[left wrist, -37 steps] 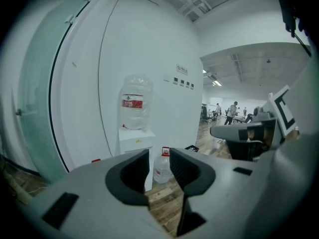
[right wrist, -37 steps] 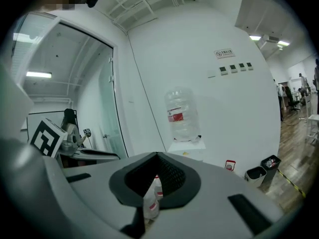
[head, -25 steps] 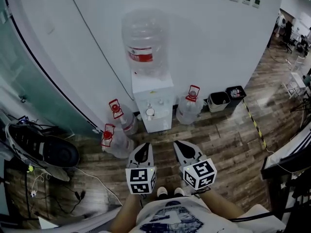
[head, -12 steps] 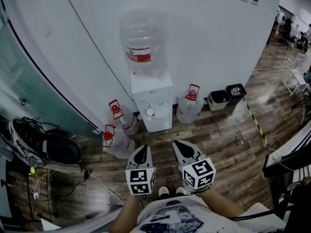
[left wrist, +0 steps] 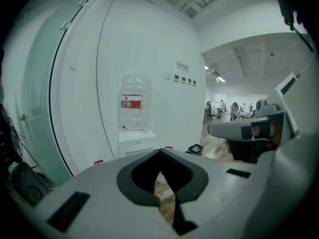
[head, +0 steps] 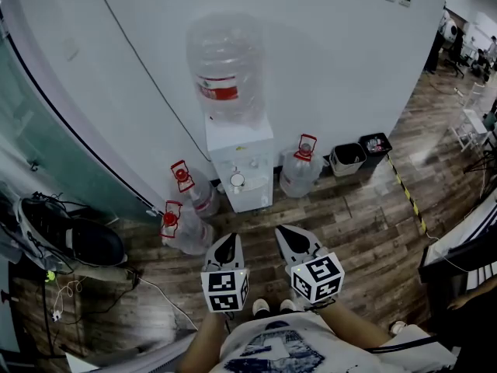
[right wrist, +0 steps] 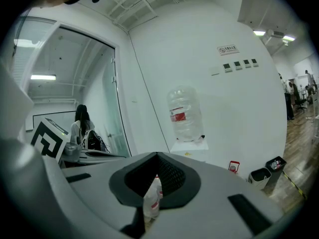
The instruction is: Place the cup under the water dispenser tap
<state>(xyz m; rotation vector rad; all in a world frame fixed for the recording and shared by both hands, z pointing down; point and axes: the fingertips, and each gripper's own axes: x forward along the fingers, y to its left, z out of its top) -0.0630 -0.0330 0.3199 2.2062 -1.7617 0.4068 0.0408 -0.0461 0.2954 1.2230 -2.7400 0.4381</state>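
While your left gripper and right gripper are both closed up with nothing in them, well short of the water dispenser, the little white cup looks to be sitting in the pouring nook on its front. I'd guess it's light and thin-walled, so easy to crush. If you grab it, pinch the side wall mid-height, gently.
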